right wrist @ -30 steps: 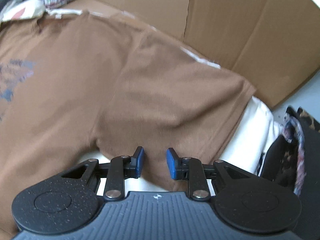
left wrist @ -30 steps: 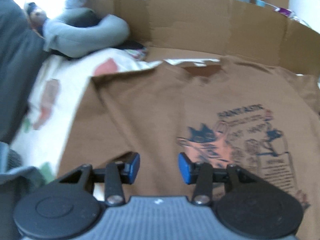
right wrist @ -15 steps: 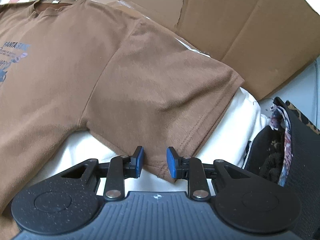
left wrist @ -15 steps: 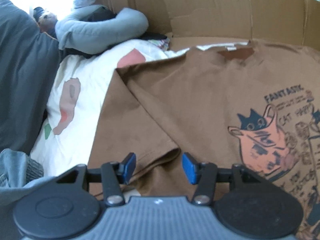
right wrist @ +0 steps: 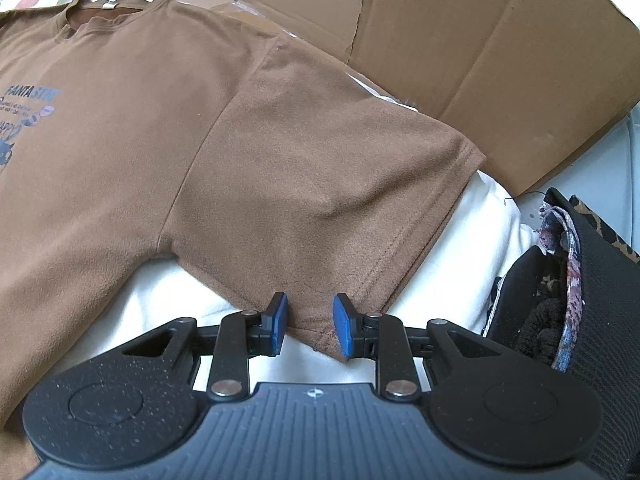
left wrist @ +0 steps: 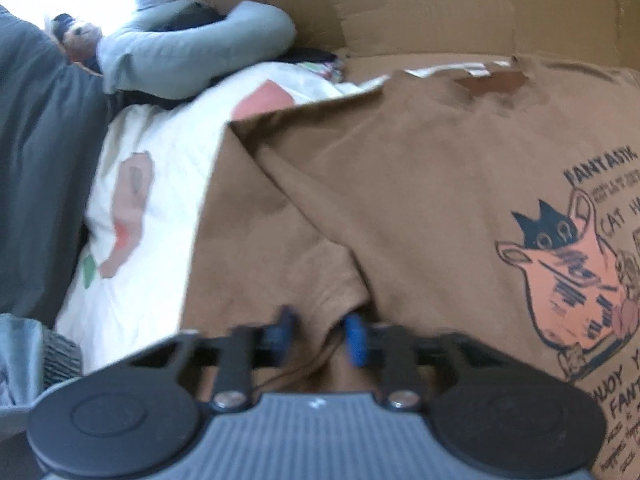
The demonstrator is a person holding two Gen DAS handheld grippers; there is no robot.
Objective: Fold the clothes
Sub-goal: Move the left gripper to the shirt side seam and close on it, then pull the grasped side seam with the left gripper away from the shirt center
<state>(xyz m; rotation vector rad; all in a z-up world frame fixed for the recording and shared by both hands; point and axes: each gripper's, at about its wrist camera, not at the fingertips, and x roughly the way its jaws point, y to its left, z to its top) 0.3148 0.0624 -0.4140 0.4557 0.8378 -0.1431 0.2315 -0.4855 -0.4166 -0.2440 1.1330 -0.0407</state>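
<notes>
Lying flat on a white bed cover (right wrist: 472, 232), brown T-shirt (right wrist: 168, 120) looks soft and limp. Left gripper (left wrist: 316, 332) fingers are closing on one sleeve hem; right gripper (right wrist: 308, 322) fingers stand open, straddling the other.

Matt, seemingly cotton T-shirt (right wrist: 280, 160); cardboard (right wrist: 500, 40).

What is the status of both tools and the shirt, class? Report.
Left tool closing on the shirt's sleeve hem. Right tool open, straddling the other sleeve corner. Shirt flat, unfolded. Nothing in the way.
</notes>
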